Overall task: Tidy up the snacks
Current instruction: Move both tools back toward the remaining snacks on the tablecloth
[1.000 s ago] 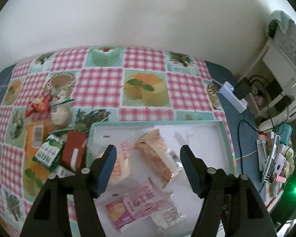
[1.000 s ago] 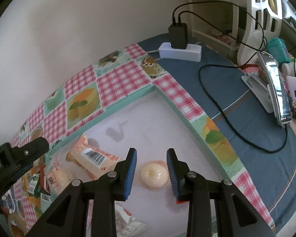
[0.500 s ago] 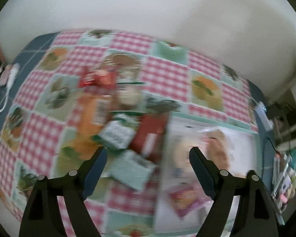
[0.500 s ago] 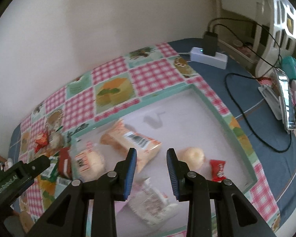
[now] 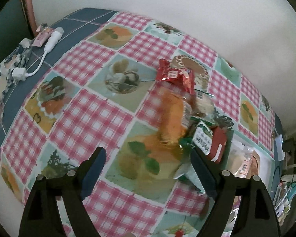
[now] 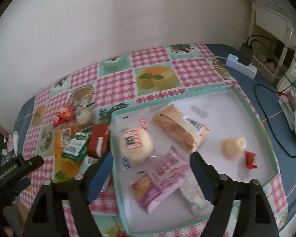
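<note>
- Tablecloth: glossy sheet printed in pink gingham squares alternating with cake and dessert pictures, spread over a dark blue cover.
- Tray: shallow, rectangular, white floor with a raised mint-green rim, resting on the tablecloth.
- Tray contents, right wrist view: long bread loaf in clear film; round pale bun in clear film with an orange label; crinkled pink-purple packet; white wrapped packet just beside it; translucent yellowish jelly cup; small red foil candy close beside the cup.
- Loose pile outside the tray, touching its left rim: crumpled red foil bag; long orange wrapper; green-and-white pouch; flat red box. Overlapping; blurred in the left wrist view.
- Left gripper: black frame, blue pads, jaws spread wide after just opening further. Nothing between the pads; printed cloth below; pile at and behind the right finger, contact not discernible.
- Right gripper: same build, jaws wide, opened abruptly just now. Nothing gripped; positioned above the tray's near left part, bun and pink-purple packet visible between the fingers, contact with either not discernible.
- Surroundings: white power strip with black adapter on the blue cover past the tray's far right corner.
</note>
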Demonstrator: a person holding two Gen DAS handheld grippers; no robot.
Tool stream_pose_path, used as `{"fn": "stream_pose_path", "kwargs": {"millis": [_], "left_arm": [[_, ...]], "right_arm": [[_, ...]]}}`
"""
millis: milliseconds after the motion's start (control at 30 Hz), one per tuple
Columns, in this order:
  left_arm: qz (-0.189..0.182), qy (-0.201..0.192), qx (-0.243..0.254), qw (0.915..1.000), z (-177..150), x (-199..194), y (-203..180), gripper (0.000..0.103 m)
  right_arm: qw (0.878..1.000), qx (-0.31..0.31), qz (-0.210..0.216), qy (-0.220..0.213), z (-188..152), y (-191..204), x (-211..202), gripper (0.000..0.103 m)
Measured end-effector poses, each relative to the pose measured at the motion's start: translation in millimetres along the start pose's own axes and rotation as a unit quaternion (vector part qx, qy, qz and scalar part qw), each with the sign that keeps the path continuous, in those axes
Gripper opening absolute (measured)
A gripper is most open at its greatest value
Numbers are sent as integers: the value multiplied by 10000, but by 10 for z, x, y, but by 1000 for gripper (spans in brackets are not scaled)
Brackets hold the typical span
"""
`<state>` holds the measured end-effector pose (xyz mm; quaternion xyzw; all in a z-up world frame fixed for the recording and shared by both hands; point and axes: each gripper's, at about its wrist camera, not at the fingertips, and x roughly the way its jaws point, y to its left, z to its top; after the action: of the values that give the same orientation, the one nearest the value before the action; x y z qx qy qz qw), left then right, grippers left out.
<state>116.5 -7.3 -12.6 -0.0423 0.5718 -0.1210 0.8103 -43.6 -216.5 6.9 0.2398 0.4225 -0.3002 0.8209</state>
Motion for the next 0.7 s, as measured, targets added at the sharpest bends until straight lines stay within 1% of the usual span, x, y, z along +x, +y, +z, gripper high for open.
{"fn": "stream_pose_path", "kwargs": {"millis": [67,133,167,200,267,300,333,467,567,700], "left_arm": [[-19,17,-30,10000,-8,-3,51,88],[-30,-9,-43,10000,-23,-20,98,88],[-36,-36,-61,10000,-25,-31,116,88],[-36,-74,-88,9999,-24,-39,142,88],[-10,-140,-172,9998,-22,-55,204,93],[-17,-163,-214,9996,-17,-57,229,98],[-35,-193,-242,9995,-10,-58,254,99],[4,-202,-286,9994,7,-24,303,99],[16,-106,-309,9995,8,48,328,99],[76,-75,-259,9996,18,120,340,99]], "right_arm": [[10000,1,45,5,-16,55,-8,89],[9999,-7,121,-1,-30,106,-23,94],[9999,-19,149,-5,-35,127,-27,101],[9998,-35,184,-25,-43,150,-35,103],[9997,-97,234,-35,-56,197,-42,103],[9996,-125,250,-29,-62,218,-42,103],[9995,-142,276,-31,-73,238,-35,103],[9992,-214,313,100,-95,297,31,103],[9988,-278,390,111,-131,337,54,103],[9975,-556,322,283,-188,460,179,103]]}}
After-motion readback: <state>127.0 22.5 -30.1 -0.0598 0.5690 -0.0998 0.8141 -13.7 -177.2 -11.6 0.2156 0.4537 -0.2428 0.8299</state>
